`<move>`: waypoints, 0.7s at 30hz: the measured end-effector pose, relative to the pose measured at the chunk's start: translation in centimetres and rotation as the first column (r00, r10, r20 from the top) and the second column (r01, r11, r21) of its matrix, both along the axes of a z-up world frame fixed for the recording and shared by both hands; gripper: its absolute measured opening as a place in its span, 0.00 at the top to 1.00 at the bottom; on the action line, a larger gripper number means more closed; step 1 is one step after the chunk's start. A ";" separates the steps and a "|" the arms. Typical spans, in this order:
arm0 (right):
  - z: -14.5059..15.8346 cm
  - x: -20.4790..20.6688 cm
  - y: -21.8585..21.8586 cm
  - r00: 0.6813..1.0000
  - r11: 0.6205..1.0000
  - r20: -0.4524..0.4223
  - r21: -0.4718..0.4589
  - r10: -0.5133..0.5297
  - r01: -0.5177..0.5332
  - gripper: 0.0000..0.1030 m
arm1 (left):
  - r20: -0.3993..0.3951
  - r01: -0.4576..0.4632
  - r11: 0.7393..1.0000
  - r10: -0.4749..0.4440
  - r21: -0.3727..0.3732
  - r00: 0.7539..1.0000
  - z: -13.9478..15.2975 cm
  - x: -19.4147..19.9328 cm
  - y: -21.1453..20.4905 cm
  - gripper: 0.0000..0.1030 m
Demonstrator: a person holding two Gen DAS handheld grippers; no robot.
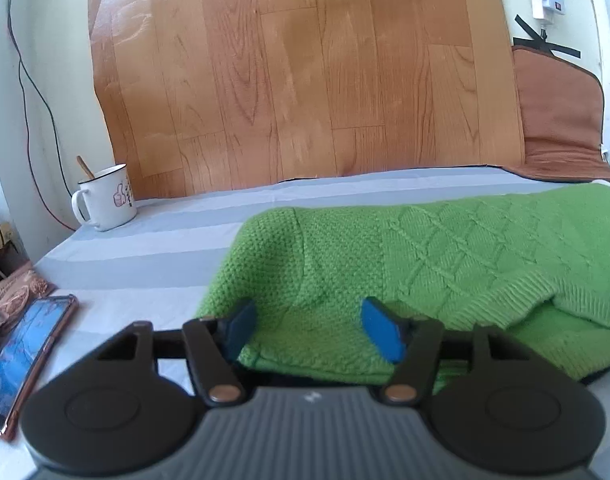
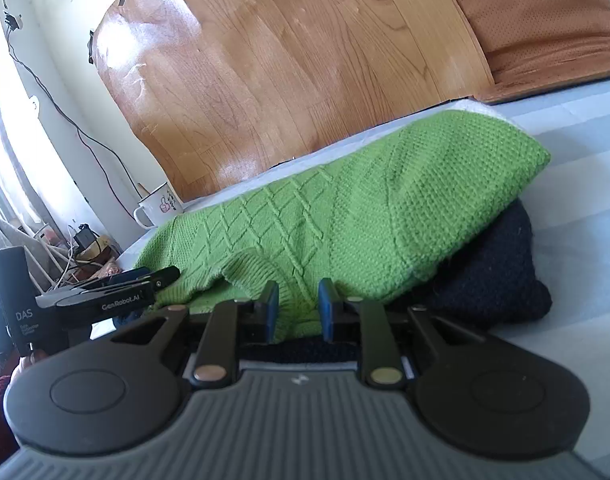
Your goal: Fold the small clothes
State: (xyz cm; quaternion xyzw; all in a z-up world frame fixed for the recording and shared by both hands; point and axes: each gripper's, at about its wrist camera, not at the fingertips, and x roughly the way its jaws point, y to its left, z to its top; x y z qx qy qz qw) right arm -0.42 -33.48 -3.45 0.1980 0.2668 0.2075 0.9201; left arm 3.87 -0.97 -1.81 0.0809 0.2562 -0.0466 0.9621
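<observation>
Right tool (image 2: pixel 293 307) pinching green knit sweater (image 2: pixel 345 208) hem; left tool (image 1: pixel 311 326) spread, sweater stretching toward two o'clock.

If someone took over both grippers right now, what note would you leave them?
Left gripper: open, jaws over the green sweater, not pinching it.
Right gripper: shut on the sweater's near edge.
The sweater lies on the striped sheet, partly folded, on top of a dark garment.
Mug and phone sit off to the left.
Left to do: finish and flatten the fold; the dark garment looks unfolded.
</observation>
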 end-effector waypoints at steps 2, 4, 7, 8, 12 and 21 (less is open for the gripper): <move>0.0 0.0 0.0 1.000 1.000 0.001 0.000 0.000 0.000 0.77 | 0.000 0.000 1.000 0.000 0.000 1.000 0.0 0.0 0.0 0.41; 0.0 -0.1 0.0 1.000 1.000 0.001 0.000 -0.001 0.001 0.77 | 0.002 -0.004 1.000 0.004 0.004 1.000 0.0 0.0 0.0 0.40; 0.0 -0.2 0.0 1.000 1.000 0.004 0.003 -0.002 0.002 0.76 | 0.002 -0.004 1.000 0.004 0.005 1.000 0.0 0.0 0.0 0.40; 0.0 -0.2 0.0 1.000 1.000 0.004 0.006 -0.003 0.003 0.76 | 0.002 -0.005 1.000 0.005 0.006 1.000 0.0 0.0 0.0 0.39; 0.0 -0.4 -0.3 1.000 1.000 0.006 0.018 -0.012 0.012 0.75 | 0.003 -0.018 1.000 0.018 0.024 1.000 0.0 0.0 -0.2 0.35; -0.1 -0.3 -0.6 1.000 0.999 0.002 0.034 -0.011 0.011 0.75 | 0.002 -0.067 0.996 0.067 0.052 0.998 -0.2 0.1 -0.2 0.20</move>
